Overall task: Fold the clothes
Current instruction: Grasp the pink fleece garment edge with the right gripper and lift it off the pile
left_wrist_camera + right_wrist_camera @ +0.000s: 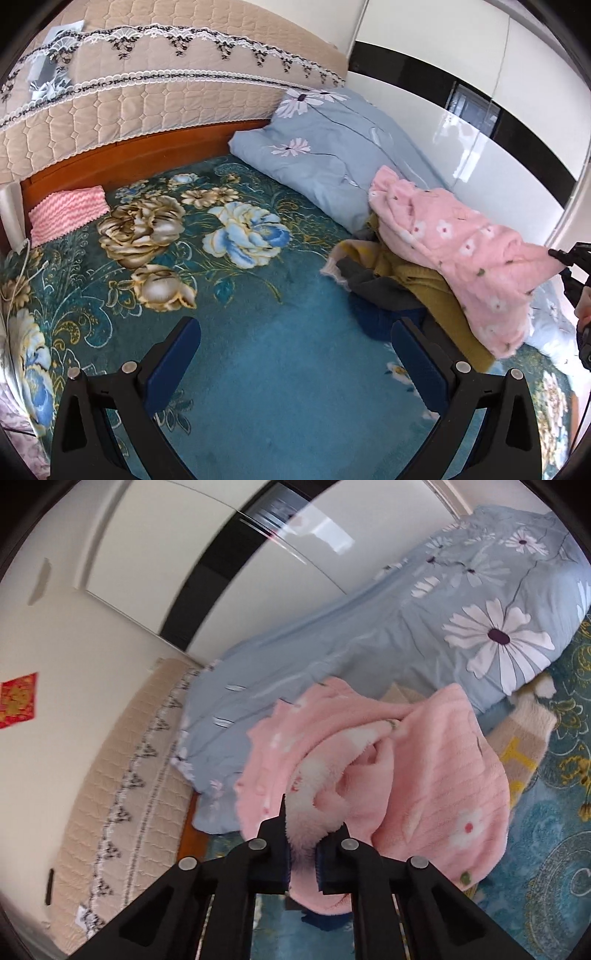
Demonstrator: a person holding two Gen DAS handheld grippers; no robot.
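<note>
A pink fleece garment with white flowers [469,254] lies on top of a pile of clothes, with a mustard garment [424,284] and a dark grey one [373,284] under it, on the teal floral bed cover [280,354]. My left gripper [295,358] is open and empty, hovering over bare bed cover to the left of the pile. My right gripper [301,849] is shut on an edge of the pink garment [436,775] and lifts it; it shows at the right edge of the left wrist view [572,266].
A folded blue-grey floral quilt [332,155] lies behind the pile against glossy white wardrobe doors [480,147]. A pink zigzag folded cloth [66,218] sits by the wooden headboard [122,162], under a beige quilted lace-trimmed cover [147,92]. A white cable [18,273] lies at far left.
</note>
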